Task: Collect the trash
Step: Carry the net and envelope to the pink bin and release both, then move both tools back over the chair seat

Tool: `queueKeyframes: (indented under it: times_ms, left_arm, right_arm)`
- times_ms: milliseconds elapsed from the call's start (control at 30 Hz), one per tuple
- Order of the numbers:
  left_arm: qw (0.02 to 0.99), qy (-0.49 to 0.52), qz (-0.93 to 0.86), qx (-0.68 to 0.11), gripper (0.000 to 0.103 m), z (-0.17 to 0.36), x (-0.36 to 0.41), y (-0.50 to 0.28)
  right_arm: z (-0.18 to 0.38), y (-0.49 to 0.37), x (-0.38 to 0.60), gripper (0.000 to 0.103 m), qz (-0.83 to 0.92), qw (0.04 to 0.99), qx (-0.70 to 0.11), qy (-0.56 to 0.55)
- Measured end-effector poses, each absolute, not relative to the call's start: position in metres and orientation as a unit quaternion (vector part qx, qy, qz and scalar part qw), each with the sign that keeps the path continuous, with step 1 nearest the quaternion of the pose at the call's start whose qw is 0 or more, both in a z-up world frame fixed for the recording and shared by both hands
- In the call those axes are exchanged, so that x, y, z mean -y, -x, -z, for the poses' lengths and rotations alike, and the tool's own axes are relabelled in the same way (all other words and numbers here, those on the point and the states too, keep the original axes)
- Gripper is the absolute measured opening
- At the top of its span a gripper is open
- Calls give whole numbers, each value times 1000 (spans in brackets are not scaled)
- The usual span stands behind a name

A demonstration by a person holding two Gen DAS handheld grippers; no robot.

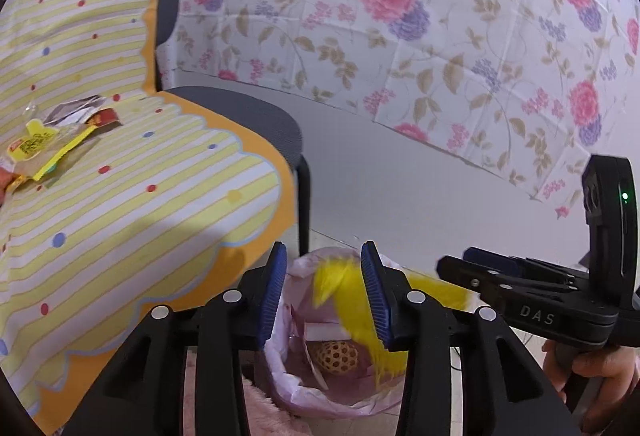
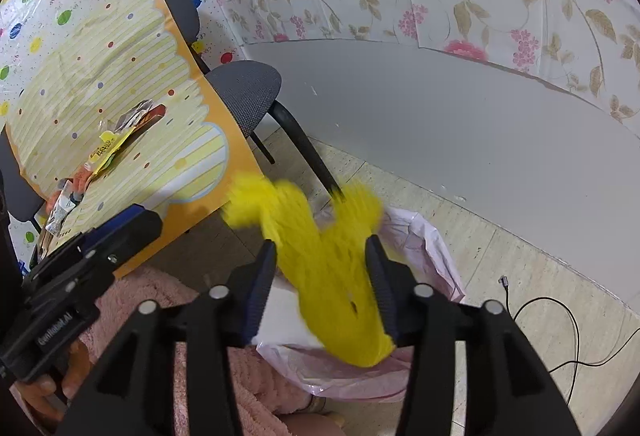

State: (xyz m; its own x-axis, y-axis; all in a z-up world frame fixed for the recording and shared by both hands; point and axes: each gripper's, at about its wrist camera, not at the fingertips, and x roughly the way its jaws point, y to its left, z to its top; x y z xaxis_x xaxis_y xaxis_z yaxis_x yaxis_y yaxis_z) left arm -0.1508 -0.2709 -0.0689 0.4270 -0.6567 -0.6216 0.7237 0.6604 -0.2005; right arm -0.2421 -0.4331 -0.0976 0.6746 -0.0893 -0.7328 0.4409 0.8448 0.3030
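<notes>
1. While both grippers hang over the bin bag (image 2: 424, 244), a fuzzy yellow piece (image 2: 332, 268) lies between the fingers of the right gripper (image 2: 322, 284), blurred in the right wrist view.
2. Its jaws stand apart; the yellow piece lies close along the right-hand finger, and whether the pad still presses it cannot be told through the blur.
3. Seen from the left wrist, the left gripper (image 1: 324, 296) also has its fingers apart, with nothing clamped; the yellow piece (image 1: 352, 300) shows behind them, above the bag's mouth.
4. That pale pink bin bag (image 1: 288, 380) stands open on the floor, just beside the table's corner, and holds a small woven yellow ball (image 1: 340, 356) and some white paper (image 1: 324, 332).
5. More rubbish waits on the table (image 1: 140, 220), which wears a yellow striped cloth with coloured dots: a heap of wrappers (image 1: 52, 143) lies near its far left edge, well apart from the bag.
6. A grey chair (image 1: 248, 119) stands behind the table against a wall hung with flowered sheeting (image 1: 400, 15).
7. A black cable (image 2: 560, 332) trails on the tiled floor to the right of the bag.
8. Pink fluffy fabric (image 2: 240, 376) fills the lower edge beneath the grippers.
</notes>
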Motion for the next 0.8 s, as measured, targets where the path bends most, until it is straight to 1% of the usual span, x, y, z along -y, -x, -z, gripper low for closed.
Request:
queueKeyframes:
  times_ms: [367, 633, 800]
  left_arm:
    - [865, -39, 367, -339, 41, 57, 237, 142]
    - [877, -43, 334, -342, 41, 45, 206, 134]
    - [892, -40, 299, -337, 46, 32, 178, 125]
  right_arm:
    - [69, 253, 424, 47, 171, 900, -345, -204]
    - [39, 240, 403, 45, 137, 920, -325, -170]
    - [22, 214, 386, 45, 102, 931, -318, -149]
